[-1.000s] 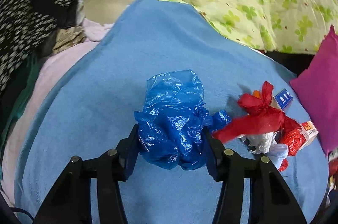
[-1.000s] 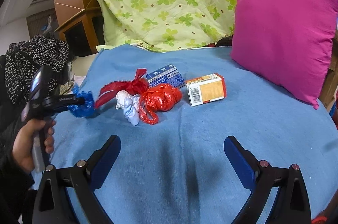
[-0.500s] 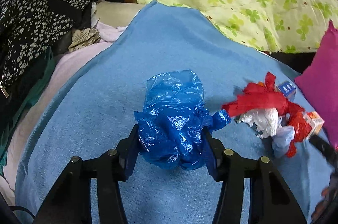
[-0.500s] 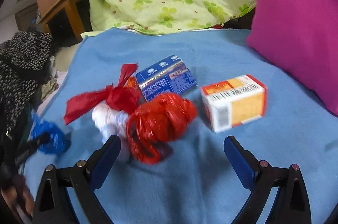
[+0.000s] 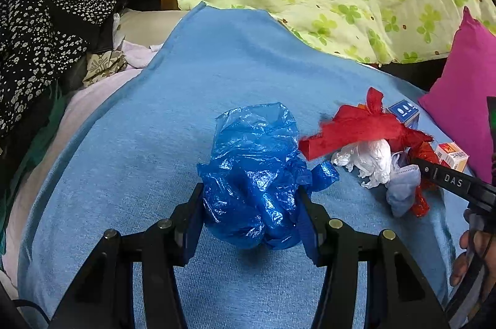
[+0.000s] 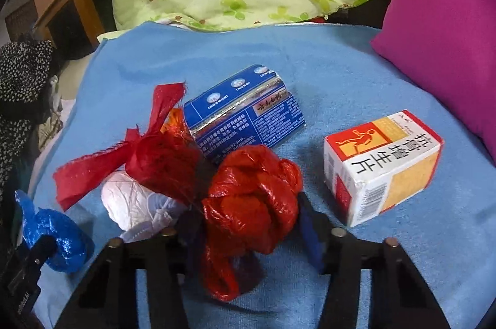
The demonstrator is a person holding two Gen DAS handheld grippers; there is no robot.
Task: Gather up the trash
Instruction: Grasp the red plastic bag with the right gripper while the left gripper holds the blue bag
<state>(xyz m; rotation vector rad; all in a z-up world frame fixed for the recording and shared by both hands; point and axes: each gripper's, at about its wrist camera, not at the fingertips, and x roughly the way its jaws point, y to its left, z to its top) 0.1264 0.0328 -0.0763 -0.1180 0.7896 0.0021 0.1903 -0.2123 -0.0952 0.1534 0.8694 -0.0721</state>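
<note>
The left gripper is clenched on a crumpled blue plastic bag above the blue blanket. The right gripper is closing, its jaws around a knotted red plastic bag resting on the blanket. Only the right wrist view shows the printed faces of the blue carton and orange-white medicine box. Bag contents cannot be determined.

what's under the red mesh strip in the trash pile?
Under the red mesh strip a crumpled white tissue pokes out, resting on the blue blanket. Whatever lies deeper beneath is covered by the mesh and the red plastic bag.
</note>
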